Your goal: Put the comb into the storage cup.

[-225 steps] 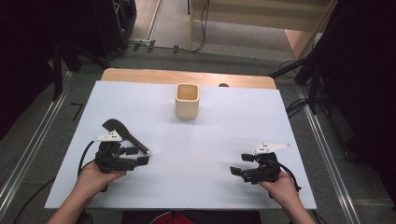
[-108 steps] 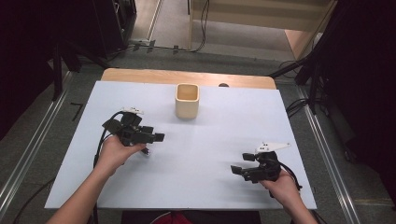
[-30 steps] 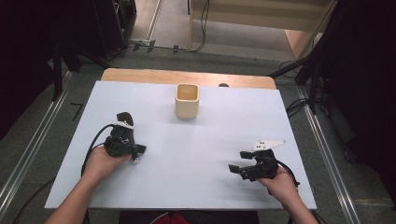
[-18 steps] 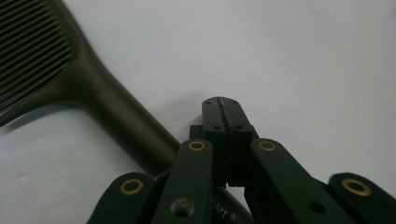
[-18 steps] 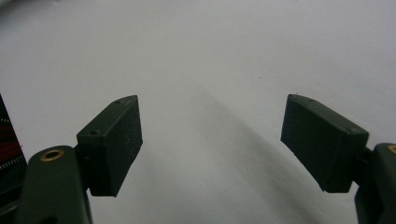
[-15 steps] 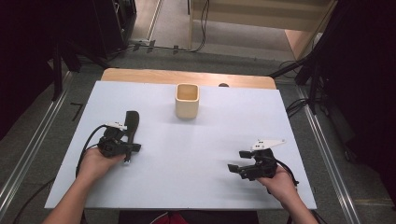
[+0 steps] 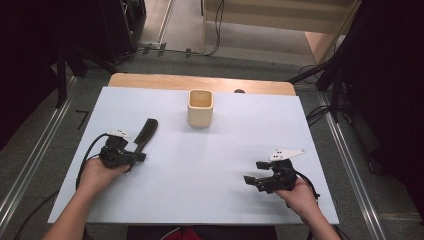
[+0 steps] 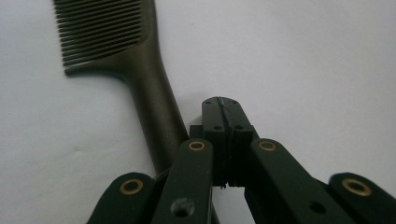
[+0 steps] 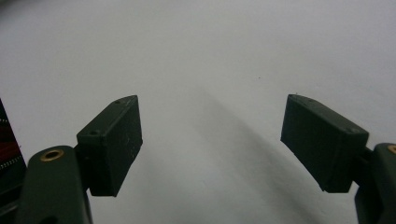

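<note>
The dark comb (image 7: 145,133) lies flat on the white worktop (image 7: 210,170), at the left side, well apart from the beige square cup (image 7: 200,107) behind it. If the aim is to put the comb into the cup, this work seems to be at its beginning: the comb is not lifted yet. The left gripper (image 8: 223,116) has its fingers pressed together with nothing between them, and the comb handle runs just beside them, partly under the gripper. The right gripper (image 7: 250,179) rests near the right front edge, fingers wide and empty.
</note>
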### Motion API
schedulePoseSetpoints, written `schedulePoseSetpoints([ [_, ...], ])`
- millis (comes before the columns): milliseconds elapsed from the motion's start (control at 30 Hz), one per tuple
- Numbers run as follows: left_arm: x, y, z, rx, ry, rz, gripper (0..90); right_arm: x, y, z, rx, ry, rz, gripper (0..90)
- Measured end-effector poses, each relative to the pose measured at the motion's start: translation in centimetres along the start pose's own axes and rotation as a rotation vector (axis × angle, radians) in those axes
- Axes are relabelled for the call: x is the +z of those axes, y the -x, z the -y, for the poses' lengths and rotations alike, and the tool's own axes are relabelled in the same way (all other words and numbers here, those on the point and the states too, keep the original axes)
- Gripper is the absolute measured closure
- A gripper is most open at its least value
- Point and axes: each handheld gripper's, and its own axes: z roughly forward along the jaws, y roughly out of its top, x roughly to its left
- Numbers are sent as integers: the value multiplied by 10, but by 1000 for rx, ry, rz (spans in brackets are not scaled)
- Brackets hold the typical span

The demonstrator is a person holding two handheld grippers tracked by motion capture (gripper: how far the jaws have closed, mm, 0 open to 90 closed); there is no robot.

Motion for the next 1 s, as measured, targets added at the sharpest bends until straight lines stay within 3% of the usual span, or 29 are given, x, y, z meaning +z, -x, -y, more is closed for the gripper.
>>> schedulePoseSetpoints([
  [300,-2,-1,0,-4,-2,-18,900,0,0,1,2,0,-2,188],
  [400,-4,-2,0,11,-9,-45,898,0,0,1,1,-1,0,189],
  [567,-9,-7,2,-11,5,-42,898,-1,0,1,3,3,2,188],
  [867,-11,-8,0,-3,6,-58,898,-2,0,2,5,1,2,188],
  [1000,-13,-10,-1,-20,17,-60,889,-2,1,2,5,2,-1,189],
])
